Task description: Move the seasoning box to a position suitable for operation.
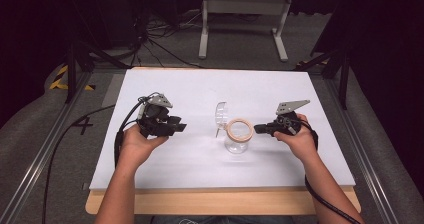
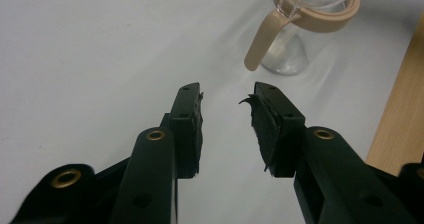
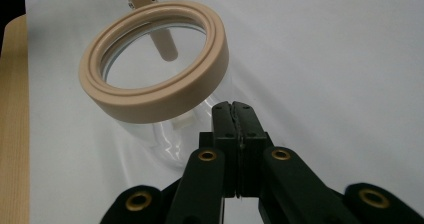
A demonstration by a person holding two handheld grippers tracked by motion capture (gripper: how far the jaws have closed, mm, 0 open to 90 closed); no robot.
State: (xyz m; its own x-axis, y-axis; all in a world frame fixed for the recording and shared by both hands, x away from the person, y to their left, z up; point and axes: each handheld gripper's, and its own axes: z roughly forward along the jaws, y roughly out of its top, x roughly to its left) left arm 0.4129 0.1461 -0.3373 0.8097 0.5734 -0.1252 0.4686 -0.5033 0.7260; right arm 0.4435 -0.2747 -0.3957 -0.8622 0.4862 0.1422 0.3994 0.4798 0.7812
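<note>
A clear glass jar (image 1: 237, 143) with a tan rim ring (image 1: 239, 129) stands upright at the middle of the white table (image 1: 200, 89). Its clear lid (image 1: 221, 113) is flipped open behind it, and a tan clasp (image 2: 260, 44) hangs down the jar's side. My right gripper (image 1: 258, 129) is shut with nothing in it, its tips just right of the rim ring (image 3: 155, 74); whether they touch the jar (image 3: 165, 134) I cannot tell. My left gripper (image 1: 180, 127) is open and empty, well to the left of the jar (image 2: 292, 49). In the left gripper view its pads (image 2: 192, 119) stand apart.
The white sheet lies on a wooden board whose edge (image 1: 225, 201) runs along the near side. Beyond the table are a white frame leg (image 1: 204, 24), cables (image 1: 155, 34) on the floor and dark stands at both sides.
</note>
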